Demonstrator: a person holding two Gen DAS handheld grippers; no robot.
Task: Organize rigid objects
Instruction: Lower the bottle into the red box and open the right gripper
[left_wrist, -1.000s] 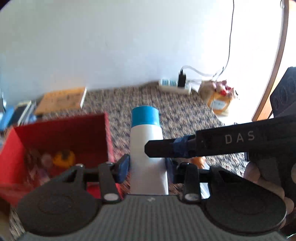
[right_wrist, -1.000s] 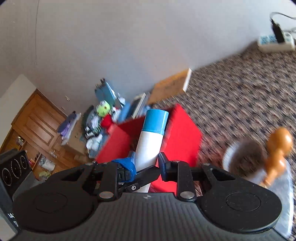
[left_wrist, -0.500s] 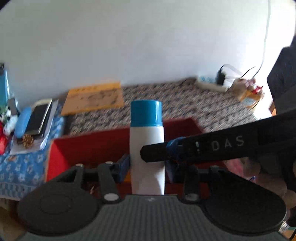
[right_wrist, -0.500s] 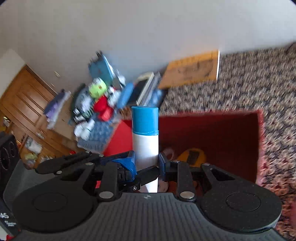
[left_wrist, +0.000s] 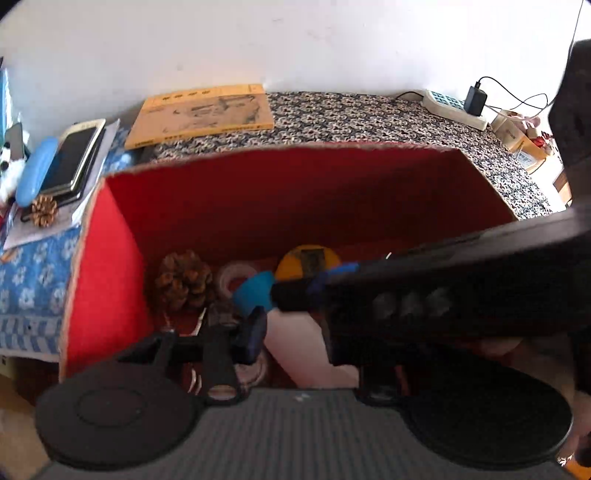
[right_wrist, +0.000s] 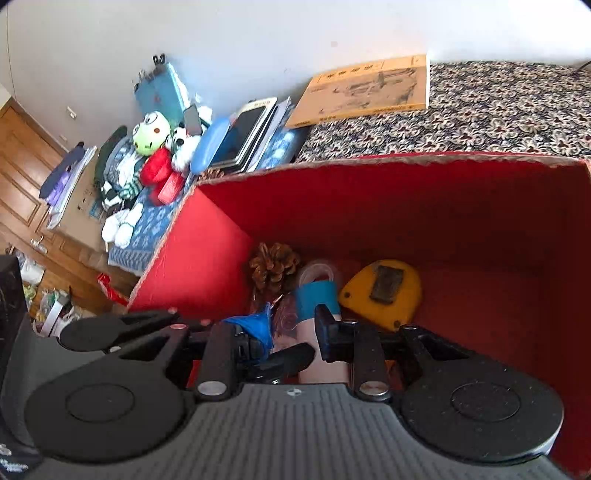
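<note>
Red cardboard fills both my feeds: the red box (left_wrist: 295, 192) stands open on the patterned cloth (left_wrist: 369, 118), and both tools are down inside it. The bottle (left_wrist: 299, 343), white with a blue cap (left_wrist: 255, 291), sits within the box walls, tilted, cap end leaning toward the far wall and over the clutter on the box floor.

The left gripper (left_wrist: 295, 328) has just been closing its jaws with the bottle between them. Its near blue pad lies against the bottle's side; its other finger is hidden behind the right tool's long black finger, which crosses my view. I read that as a grip on the bottle.

The right gripper (right_wrist: 294, 328) has also drawn its jaws in slightly. The bottle is between them and one pad rests on it, but on the other side I see a gap, with the tip of the left tool's finger in it, so I cannot tell whether it truly clamps.

In the box beyond the cap lie a pine cone (left_wrist: 183, 280), a tape roll (left_wrist: 236, 277) and a yellow tape measure (left_wrist: 308, 262), close together. Outside, a yellow book (left_wrist: 201, 110) lies flat by the wall, well apart from the box.
</note>
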